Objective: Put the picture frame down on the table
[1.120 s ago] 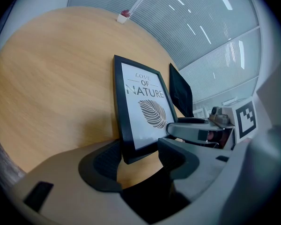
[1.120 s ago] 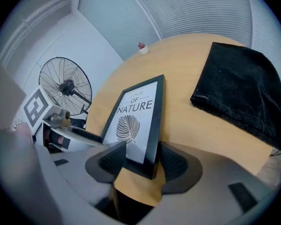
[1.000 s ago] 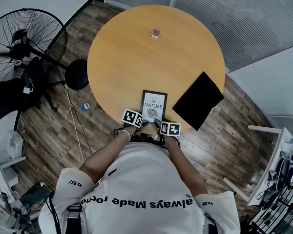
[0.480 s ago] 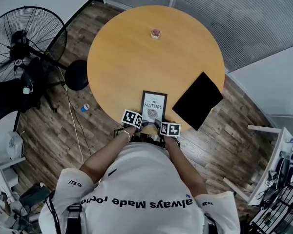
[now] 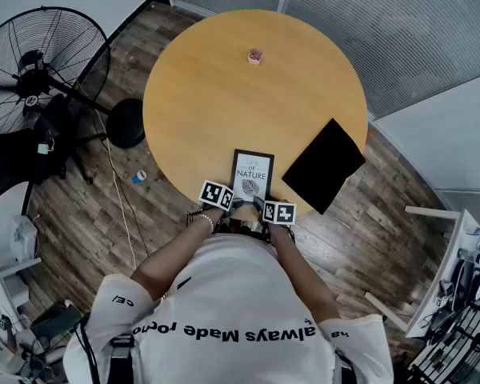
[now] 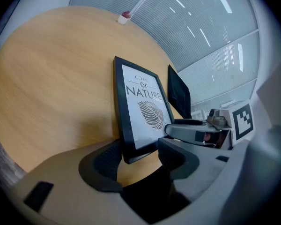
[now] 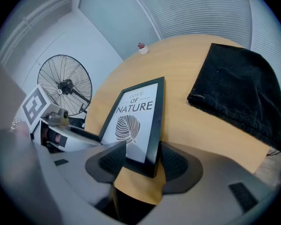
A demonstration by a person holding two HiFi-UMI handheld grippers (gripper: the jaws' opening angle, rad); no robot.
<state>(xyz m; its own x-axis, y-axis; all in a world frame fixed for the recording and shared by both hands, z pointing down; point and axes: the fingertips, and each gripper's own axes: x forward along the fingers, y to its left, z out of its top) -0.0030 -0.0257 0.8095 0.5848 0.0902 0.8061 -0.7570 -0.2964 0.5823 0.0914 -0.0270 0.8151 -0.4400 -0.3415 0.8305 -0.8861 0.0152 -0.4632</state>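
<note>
Both left tool (image 6: 138,154) and right tool (image 7: 141,159) clamp the picture frame (image 5: 252,174).

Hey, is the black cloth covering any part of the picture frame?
No, the black cloth lies to the right of the picture frame, with a strip of bare table between them.

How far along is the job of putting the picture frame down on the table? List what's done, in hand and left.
Done: the picture frame is over the near edge of the table, beside the black cloth. In hand: the left gripper and right gripper each clamp a near corner. Left: settle it flat (I can't tell whether it already rests), then open both grippers.
</note>
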